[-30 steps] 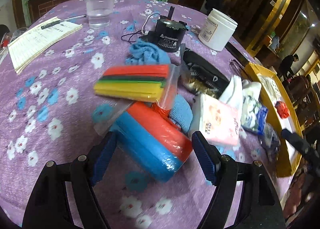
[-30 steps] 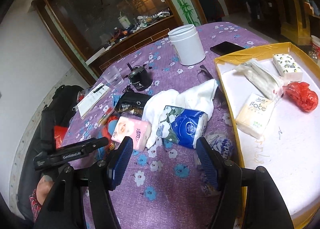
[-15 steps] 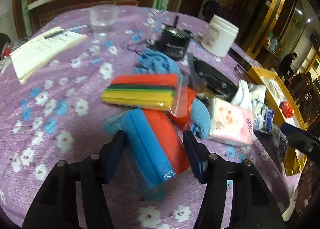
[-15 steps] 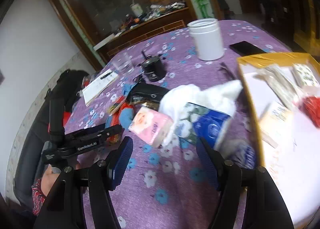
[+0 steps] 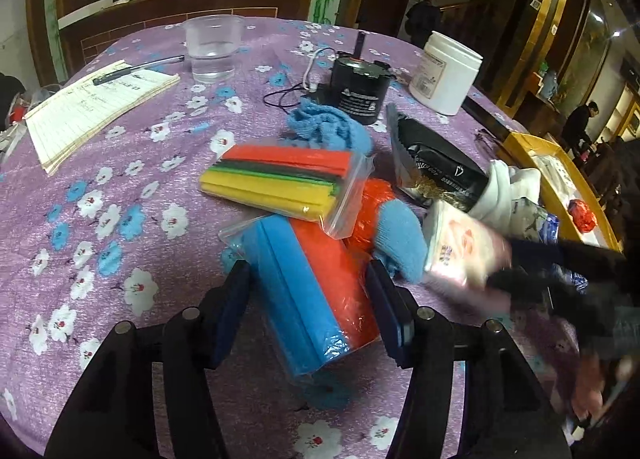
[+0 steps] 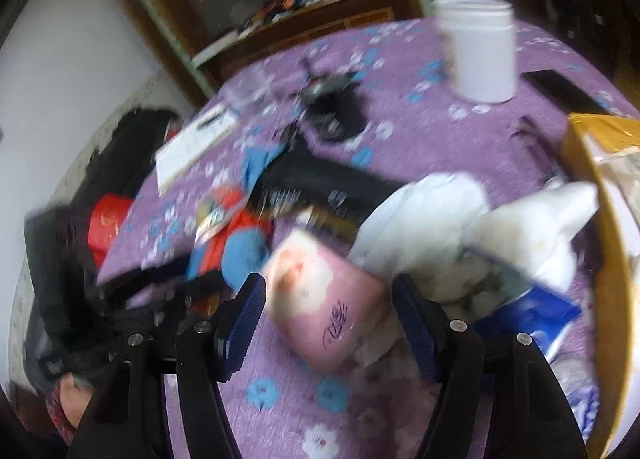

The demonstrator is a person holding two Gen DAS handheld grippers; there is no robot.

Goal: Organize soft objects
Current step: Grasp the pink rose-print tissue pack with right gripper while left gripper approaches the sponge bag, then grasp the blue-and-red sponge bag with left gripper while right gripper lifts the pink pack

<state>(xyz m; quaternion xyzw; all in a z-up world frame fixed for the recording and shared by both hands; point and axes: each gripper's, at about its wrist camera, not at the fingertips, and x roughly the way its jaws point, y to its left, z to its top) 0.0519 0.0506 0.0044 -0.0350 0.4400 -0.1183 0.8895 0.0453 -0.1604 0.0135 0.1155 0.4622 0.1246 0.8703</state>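
Both grippers point down at a round table [image 5: 100, 195] under a purple cloth with white and blue flowers. Nearest the left wrist camera, the left gripper [image 5: 308, 287] has just been closing: its blue pads now press both sides of a bagged pack of blue and orange sponges [image 5: 316, 283], which lies on the cloth. Nearest the right wrist camera, whose view is badly blurred, the right gripper [image 6: 330, 293] stands wide apart around a pink tissue pack [image 6: 324, 295]; a gap shows between each pad and the pack, so it is not gripped. In the left view, that gripper shows only as a dark smear at the right edge.

Just beyond the sponge pack, a second bag of yellow, green and orange sponge sheets [image 5: 280, 183] lies partly over its far end. A blue knitted glove [image 5: 400, 243] rests between the sponges and the pink pack, with a blue cloth [image 5: 332, 131] farther back. Next to the pink pack are white cloths [image 6: 460, 219] and a blue and white tissue pack [image 6: 516, 299].

Farther off lie a black foil pouch [image 5: 440, 167], a black cylindrical device with a cord [image 5: 356, 93], a white jar [image 5: 444, 73], a clear plastic cup [image 5: 212, 47], and a lined notepad with a pen [image 5: 92, 107]. At the right edge sits a yellow-rimmed tray [image 5: 516, 143].
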